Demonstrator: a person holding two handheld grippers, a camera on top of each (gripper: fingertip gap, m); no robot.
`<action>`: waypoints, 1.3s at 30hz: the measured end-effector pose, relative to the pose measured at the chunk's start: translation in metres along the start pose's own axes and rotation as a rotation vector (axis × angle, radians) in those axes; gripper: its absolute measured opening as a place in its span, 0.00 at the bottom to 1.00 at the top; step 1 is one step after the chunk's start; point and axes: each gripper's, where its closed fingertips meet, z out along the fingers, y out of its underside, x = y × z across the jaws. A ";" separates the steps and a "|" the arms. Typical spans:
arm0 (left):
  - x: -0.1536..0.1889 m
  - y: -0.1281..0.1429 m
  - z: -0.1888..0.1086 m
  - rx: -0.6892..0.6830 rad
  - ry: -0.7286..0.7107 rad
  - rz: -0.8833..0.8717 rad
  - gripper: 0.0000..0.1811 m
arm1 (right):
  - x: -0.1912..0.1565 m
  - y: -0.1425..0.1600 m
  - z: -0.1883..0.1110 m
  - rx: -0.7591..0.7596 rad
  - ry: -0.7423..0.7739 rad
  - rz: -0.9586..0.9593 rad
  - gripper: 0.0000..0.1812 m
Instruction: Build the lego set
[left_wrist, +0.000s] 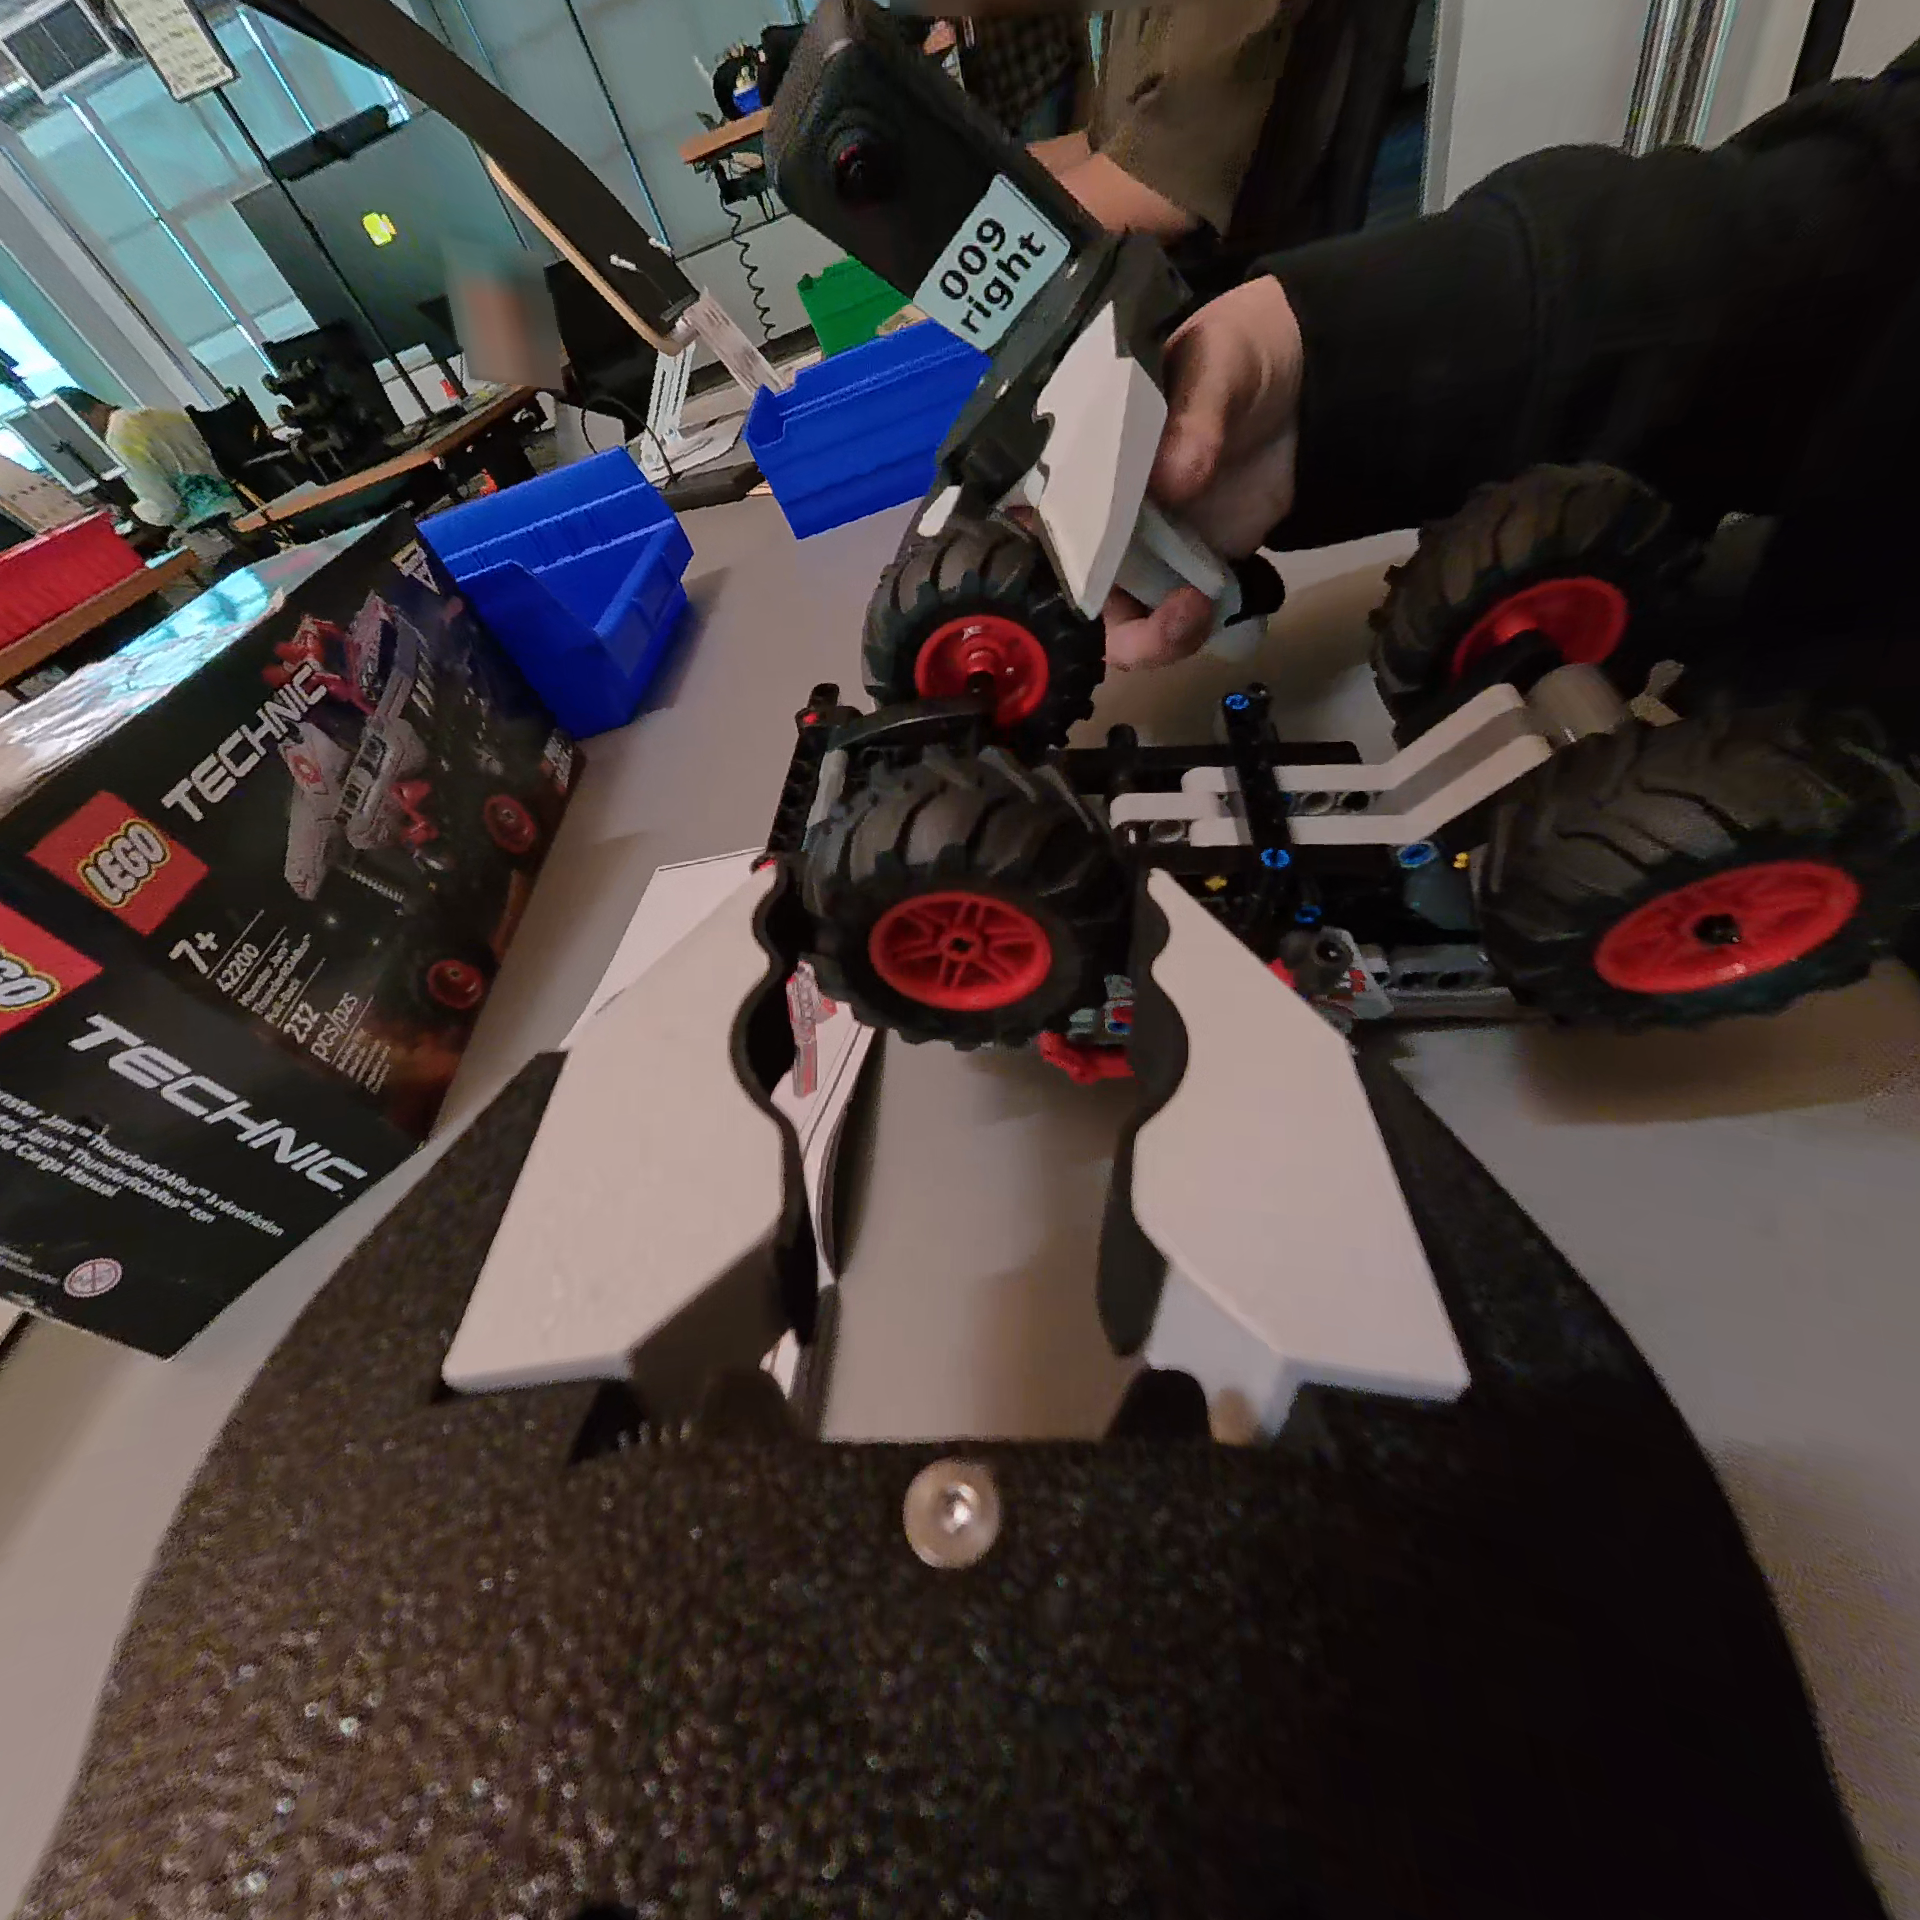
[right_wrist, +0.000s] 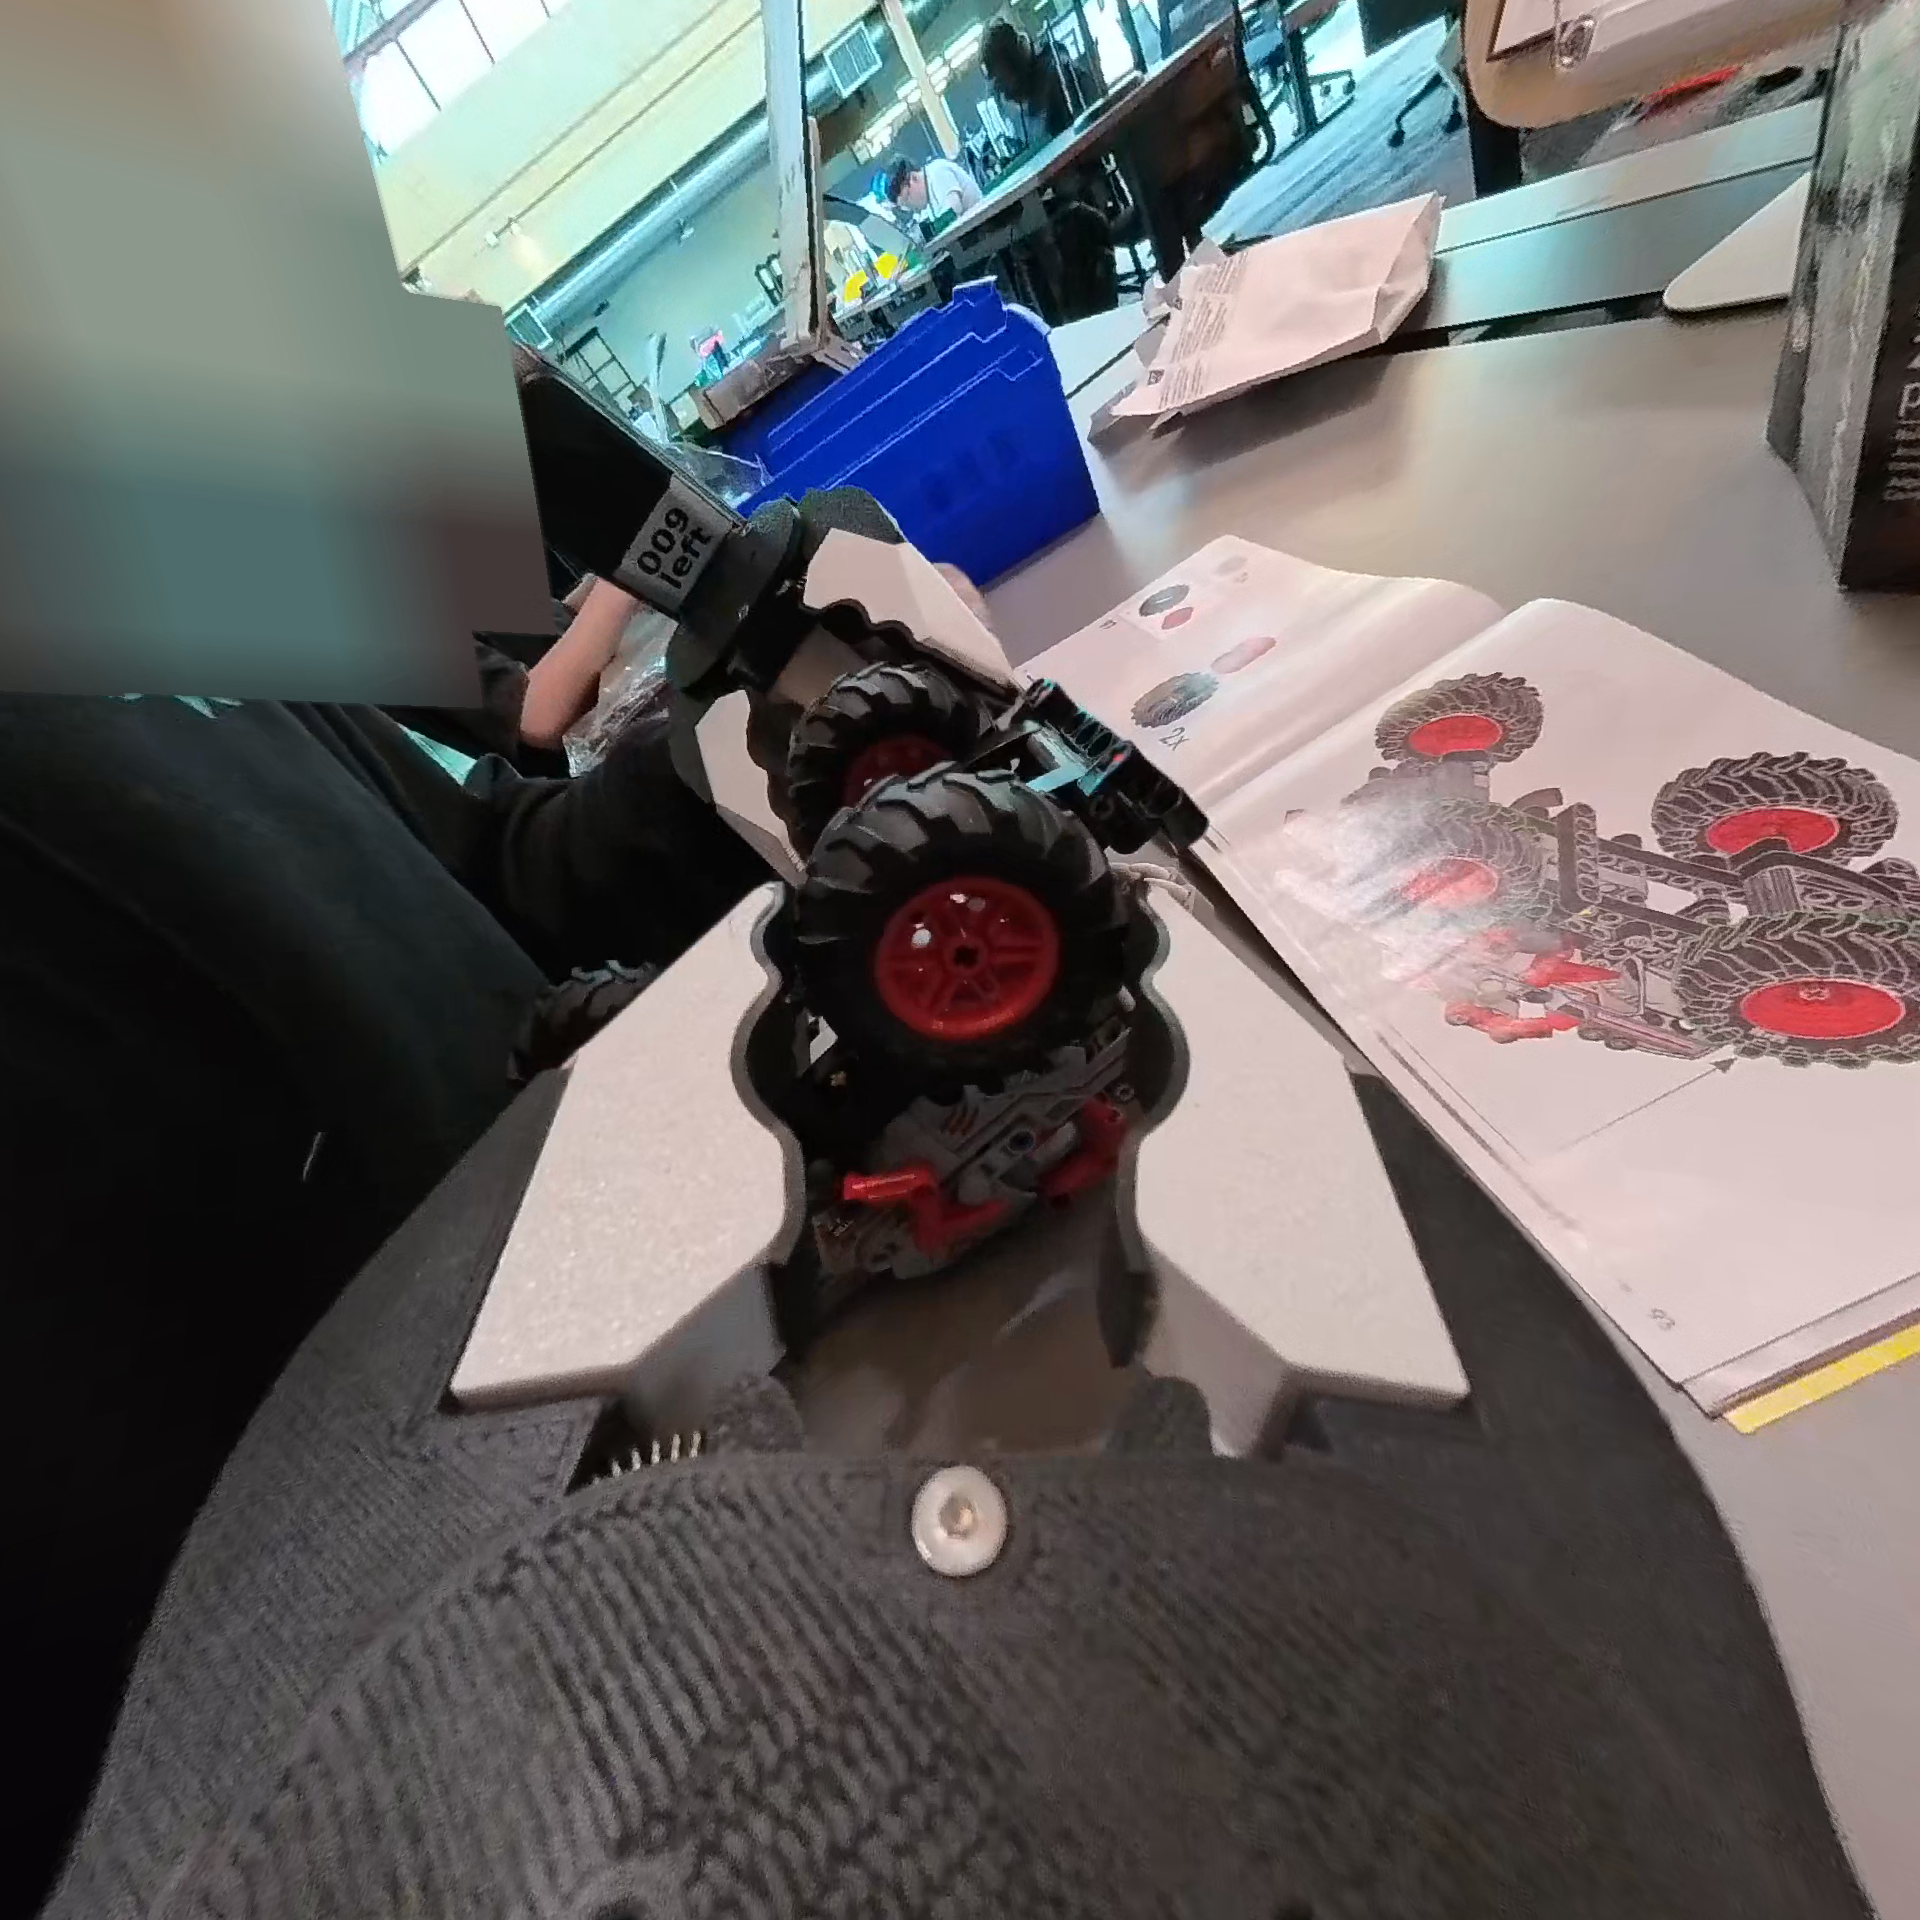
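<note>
Left wrist view: the left gripper (left_wrist: 961, 940) has its two white fingers on either side of a front wheel (left_wrist: 961, 951) of the toy truck (left_wrist: 1247, 831). The black pads sit against the tyre's flanks, so the gripper pinches that wheel. The truck is an unfinished frame of black and white beams with four knobby black tyres on red hubs; it stretches away to the right over the grey table (left_wrist: 1558, 1195). At the opposite front wheel (left_wrist: 982, 634), the right gripper (left_wrist: 1039, 540) comes down from above, held by a hand (left_wrist: 1216, 457) in a black sleeve. Its white fingers reach around that tyre. The set's box (left_wrist: 239, 935) stands to the left, with blue bins (left_wrist: 582, 582) behind it.

Right wrist view: the right gripper (right_wrist: 961, 961) holds the near front wheel (right_wrist: 966, 961) between its fingers, the pads closing on the tyre's sides. Below the wheel, the truck's grey and red engine part (right_wrist: 977, 1174) fills the gap between the fingers. Beyond, the left gripper (right_wrist: 831, 675) clasps the far wheel (right_wrist: 883, 727) from the other side. An open instruction booklet (right_wrist: 1507, 987) lies on the table (right_wrist: 1455, 447) just right of the truck, a blue bin (right_wrist: 935, 447) farther back.
</note>
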 end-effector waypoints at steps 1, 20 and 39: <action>0.000 -0.001 0.001 0.005 -0.002 -0.001 0.34 | 0.001 0.000 0.000 0.005 0.000 0.006 0.35; -0.001 -0.002 0.009 -0.019 -0.025 0.092 0.35 | 0.001 0.003 0.002 -0.022 0.001 -0.019 0.35; -0.002 -0.004 0.012 -0.054 -0.042 0.113 0.33 | 0.004 0.002 -0.005 -0.040 0.026 -0.180 0.34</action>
